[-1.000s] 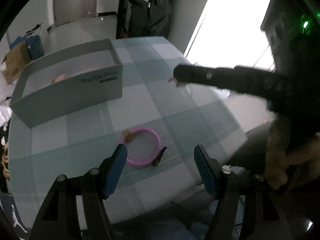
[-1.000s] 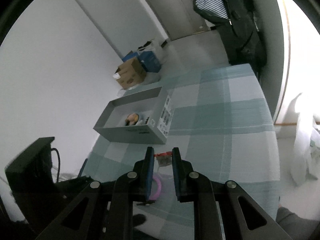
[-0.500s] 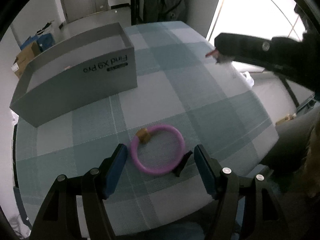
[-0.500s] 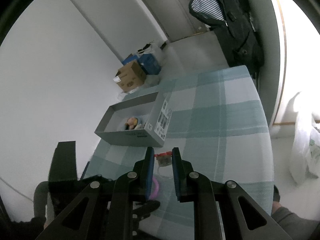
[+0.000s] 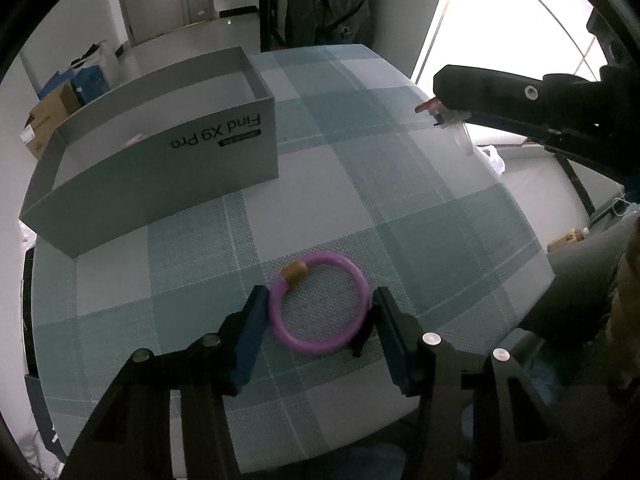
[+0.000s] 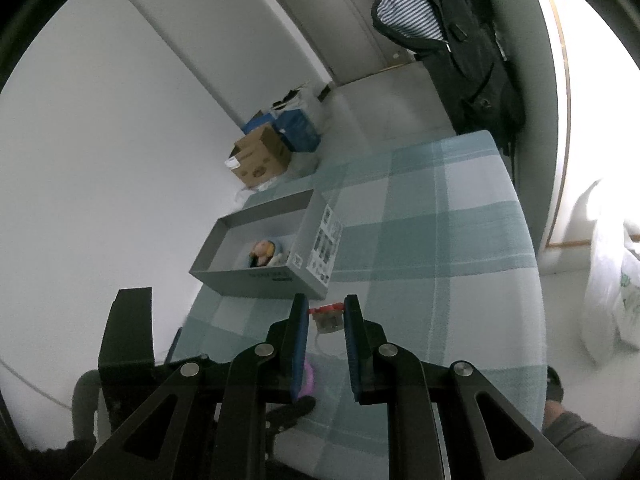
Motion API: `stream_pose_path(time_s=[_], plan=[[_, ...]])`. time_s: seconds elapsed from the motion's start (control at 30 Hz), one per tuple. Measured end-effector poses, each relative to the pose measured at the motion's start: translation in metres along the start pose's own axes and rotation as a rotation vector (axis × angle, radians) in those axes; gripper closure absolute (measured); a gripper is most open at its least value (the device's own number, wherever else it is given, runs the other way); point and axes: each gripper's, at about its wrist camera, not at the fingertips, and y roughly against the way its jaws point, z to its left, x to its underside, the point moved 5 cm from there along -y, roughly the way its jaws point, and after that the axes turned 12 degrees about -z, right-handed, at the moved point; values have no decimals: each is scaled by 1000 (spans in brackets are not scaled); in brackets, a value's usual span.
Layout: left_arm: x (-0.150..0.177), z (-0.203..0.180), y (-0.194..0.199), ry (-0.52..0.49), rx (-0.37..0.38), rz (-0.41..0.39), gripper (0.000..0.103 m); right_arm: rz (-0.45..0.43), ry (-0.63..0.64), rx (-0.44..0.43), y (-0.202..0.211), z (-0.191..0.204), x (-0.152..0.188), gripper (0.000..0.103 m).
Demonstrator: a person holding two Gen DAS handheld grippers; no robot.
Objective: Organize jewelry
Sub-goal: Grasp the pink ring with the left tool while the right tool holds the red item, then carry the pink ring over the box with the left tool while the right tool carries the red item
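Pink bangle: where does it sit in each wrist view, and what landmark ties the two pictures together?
Left wrist: pink bangle lies flat on the checked cloth, low centre, between the left gripper fingers.
Right wrist: only a pink sliver shows, low centre-left, behind the right gripper finger.
Shared landmark: grey box.

My left gripper (image 5: 318,312) sits low at the near edge, jaws spread wide with one finger on each side of the pink bracelet (image 5: 320,307). My right gripper (image 6: 325,316) hangs higher, pinching a small clear red-capped piece (image 6: 327,317)
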Motion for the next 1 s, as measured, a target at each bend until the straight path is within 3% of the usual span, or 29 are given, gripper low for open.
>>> stream_pose_path(time_s=[0.27, 0.57, 1.0], plan=[[-9, 6, 14, 42, 8, -52, 57, -4, -9, -7, -2, 3, -2, 86], [-36, 37, 40, 172, 23, -158, 57, -24, -9, -47, -12, 20, -13, 86], [-65, 82, 45, 338, 46, -238, 57, -18, -20, -103, -46, 42, -31, 86]])
